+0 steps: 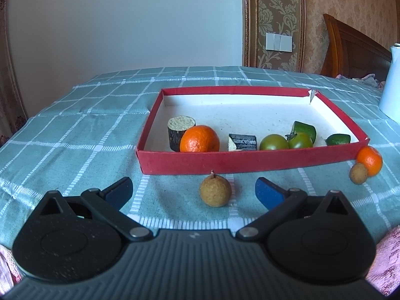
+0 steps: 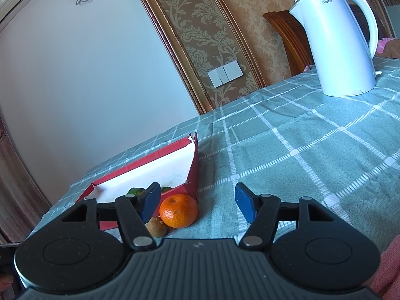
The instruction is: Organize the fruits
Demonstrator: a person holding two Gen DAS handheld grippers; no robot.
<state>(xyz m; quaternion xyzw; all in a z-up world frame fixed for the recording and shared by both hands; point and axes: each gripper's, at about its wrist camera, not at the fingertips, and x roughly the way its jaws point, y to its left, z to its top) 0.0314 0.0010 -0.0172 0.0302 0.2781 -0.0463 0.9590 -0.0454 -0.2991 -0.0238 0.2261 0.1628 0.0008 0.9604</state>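
We have the left gripper (image 1: 193,190) low over the worktop (image 1: 75,135), jaws spread wide and holding nothing, with a brown longan (image 1: 215,192) sitting between them at 12 o'clock, just short of the red tray (image 1: 225,163). Our read: the step in hand is picking that longan and dropping it in the tray. To do it well we push forward until the blue pads (image 1: 268,192) sit either side of the fruit's widest part, keep the pads clear of the cloth so they don't snag it, close gently since the shell is thin and the fruit is round enough to squirt out, then lift above the tray's near wall before moving in. Drop zone is best in the bare middle of the tray, away from the orange (image 1: 199,139), the two dark stalk pieces (image 1: 178,131) and the green fruits (image 1: 287,141). The right gripper (image 2: 197,201) is also wide open and empty; a second orange (image 2: 178,210) and a second longan (image 2: 157,226) lie touching each other at about 11 o'clock from it, outside the tray's near right corner, so those are probably next. Readable text: the white kettle (image 2: 342,50) at 1 o'clock in the right wrist view says "Midea" near its lid. Nothing else is legible.
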